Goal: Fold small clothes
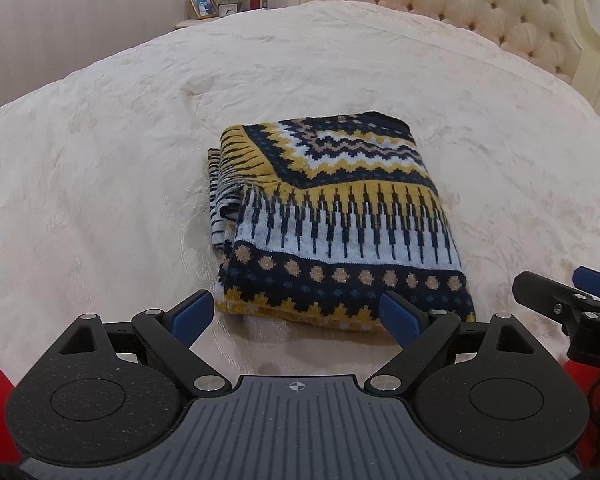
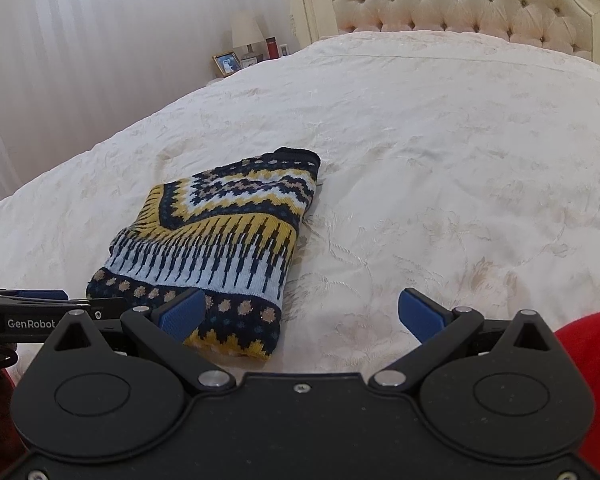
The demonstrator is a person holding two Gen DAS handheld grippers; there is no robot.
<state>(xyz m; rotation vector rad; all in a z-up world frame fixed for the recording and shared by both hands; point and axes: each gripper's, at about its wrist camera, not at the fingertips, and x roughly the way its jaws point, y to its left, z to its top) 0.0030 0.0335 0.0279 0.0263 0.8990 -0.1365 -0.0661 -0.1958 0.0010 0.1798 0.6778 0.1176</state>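
A knitted sweater (image 1: 332, 216) in navy, yellow and pale blue lies folded into a compact rectangle on the cream bedspread (image 1: 100, 160). It also shows in the right wrist view (image 2: 220, 248). My left gripper (image 1: 296, 314) is open and empty, just in front of the sweater's near hem. My right gripper (image 2: 302, 314) is open and empty, to the right of the sweater's near corner. The right gripper shows at the right edge of the left wrist view (image 1: 572, 300), and the left gripper at the left edge of the right wrist view (image 2: 40, 308).
A tufted cream headboard (image 2: 460, 4) stands at the far end of the bed. A nightstand at the back left holds a lamp (image 2: 246, 32), a photo frame (image 2: 226, 64) and a red bottle (image 2: 271, 48). Red sleeves show at the lower edges.
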